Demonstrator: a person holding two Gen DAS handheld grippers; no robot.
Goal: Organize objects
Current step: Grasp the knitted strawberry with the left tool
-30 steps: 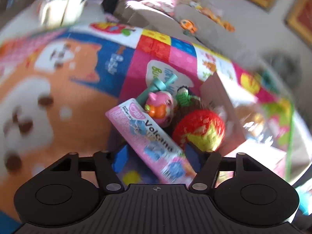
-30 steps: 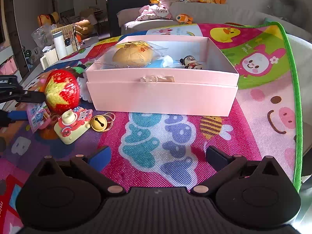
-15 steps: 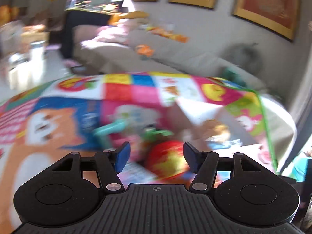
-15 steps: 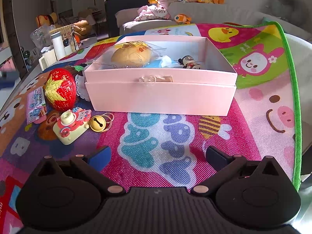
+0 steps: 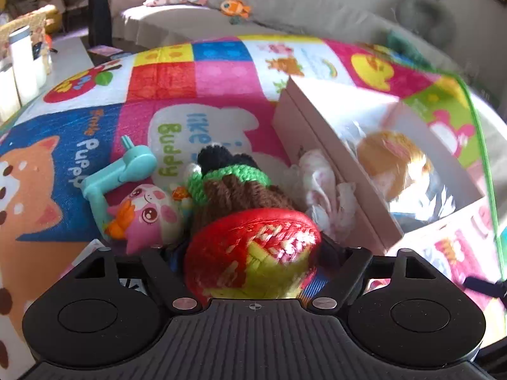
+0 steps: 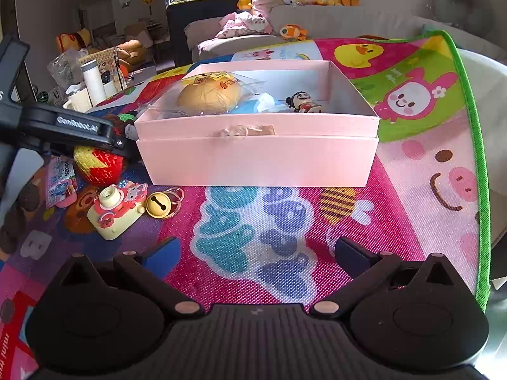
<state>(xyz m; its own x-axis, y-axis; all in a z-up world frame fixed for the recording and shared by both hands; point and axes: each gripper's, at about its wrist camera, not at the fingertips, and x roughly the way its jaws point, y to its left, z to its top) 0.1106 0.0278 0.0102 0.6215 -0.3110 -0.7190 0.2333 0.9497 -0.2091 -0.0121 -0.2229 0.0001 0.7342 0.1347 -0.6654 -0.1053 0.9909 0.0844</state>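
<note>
A red and yellow egg-shaped toy point(image 5: 253, 253) sits between the fingers of my left gripper point(image 5: 253, 262), which reach around it on the play mat; it also shows in the right wrist view point(image 6: 99, 166) under the left gripper point(image 6: 123, 148). Whether the pads press on it is hidden. A pink open box point(image 6: 256, 145) holds a wrapped bun point(image 6: 207, 95) and a small figure point(image 6: 302, 103). My right gripper point(image 6: 256, 258) is open and empty over the mat in front of the box.
A toy camera point(image 6: 115, 209), a gold bell point(image 6: 158, 204) and a pink packet point(image 6: 60, 179) lie left of the box. A knitted doll point(image 5: 234, 183), a pink animal toy point(image 5: 145, 215) and a teal handle point(image 5: 123, 171) lie beyond the egg. A sofa point(image 5: 285, 9) stands behind.
My left gripper swung up and away, then came back down around the red egg toy. The pink packet now lies on the mat. The right gripper has not moved.
</note>
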